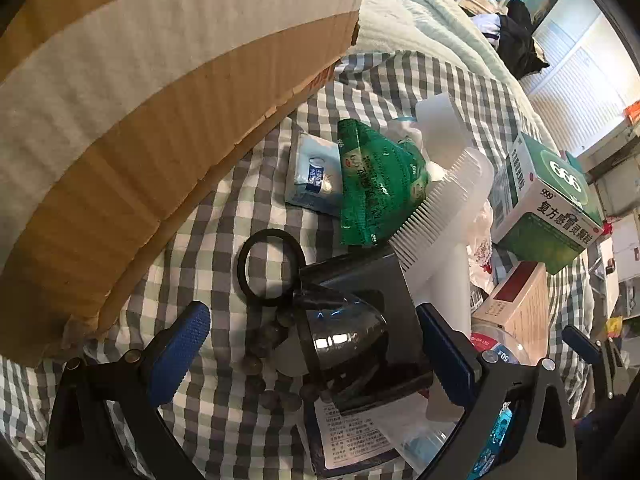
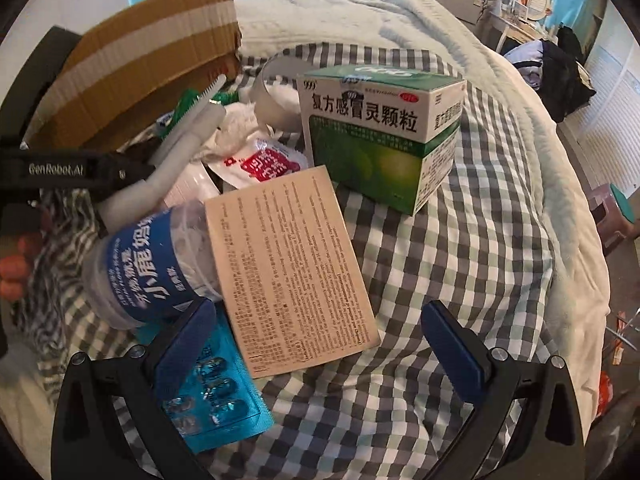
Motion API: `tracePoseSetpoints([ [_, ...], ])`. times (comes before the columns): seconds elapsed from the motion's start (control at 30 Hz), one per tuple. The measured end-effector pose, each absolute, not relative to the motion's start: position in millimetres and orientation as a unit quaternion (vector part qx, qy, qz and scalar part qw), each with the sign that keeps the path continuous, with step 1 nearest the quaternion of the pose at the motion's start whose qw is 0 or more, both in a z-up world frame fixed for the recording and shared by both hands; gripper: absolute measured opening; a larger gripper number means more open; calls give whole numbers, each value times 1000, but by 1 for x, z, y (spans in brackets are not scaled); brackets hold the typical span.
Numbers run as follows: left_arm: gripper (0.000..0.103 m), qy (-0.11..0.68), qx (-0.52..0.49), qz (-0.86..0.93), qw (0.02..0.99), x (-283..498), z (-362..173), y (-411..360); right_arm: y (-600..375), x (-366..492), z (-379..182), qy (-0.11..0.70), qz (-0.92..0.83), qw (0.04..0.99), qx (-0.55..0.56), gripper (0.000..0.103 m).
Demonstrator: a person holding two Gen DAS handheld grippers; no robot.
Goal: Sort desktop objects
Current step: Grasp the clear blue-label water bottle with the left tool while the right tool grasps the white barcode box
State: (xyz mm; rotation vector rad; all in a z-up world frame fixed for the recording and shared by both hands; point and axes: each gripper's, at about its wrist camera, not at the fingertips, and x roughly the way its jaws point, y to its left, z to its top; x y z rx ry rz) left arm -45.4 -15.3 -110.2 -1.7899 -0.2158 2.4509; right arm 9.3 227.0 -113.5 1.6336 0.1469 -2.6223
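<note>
My left gripper [image 1: 316,356] is open, its blue pads on either side of a dark glass cup [image 1: 340,332] lying on a dark box. A black ring [image 1: 270,266], a green sachet [image 1: 376,184], a white comb [image 1: 436,208] and a string of dark beads [image 1: 264,344] lie around it on the checked cloth. My right gripper [image 2: 320,356] is open over a beige box [image 2: 292,268]. Its left pad is above a blue blister pack [image 2: 216,400]. A blue-labelled jar [image 2: 148,268] lies left of the beige box and a green medicine box [image 2: 380,132] stands behind it.
A cardboard box [image 1: 120,120] stands at the left on the checked cloth [image 2: 460,280]; it also shows in the right wrist view [image 2: 152,60]. A red and white sachet [image 2: 264,160] and crumpled tissue [image 2: 236,124] lie in the pile. A pale blanket [image 2: 400,20] covers the bed behind.
</note>
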Motion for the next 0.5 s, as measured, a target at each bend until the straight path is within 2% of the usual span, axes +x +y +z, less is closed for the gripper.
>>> tracePoseSetpoints([
  [0.17,103,-74,-592,800,57,-43,-110,-20,216,1,-123,78,-838,36,538,103],
  [0.37,97,-76,-597,796,66,-45,-108,-19,213,0,-142,59,-828,35,557,103],
  [0.43,95,-74,-595,797,70,-43,-108,-20,215,1,-144,43,-827,36,559,98],
  [0.47,93,-77,-595,797,74,-43,-108,-20,216,2,-145,35,-827,36,560,93],
  [0.5,88,-81,-594,796,81,-42,-107,-20,217,4,-146,28,-826,32,563,88],
])
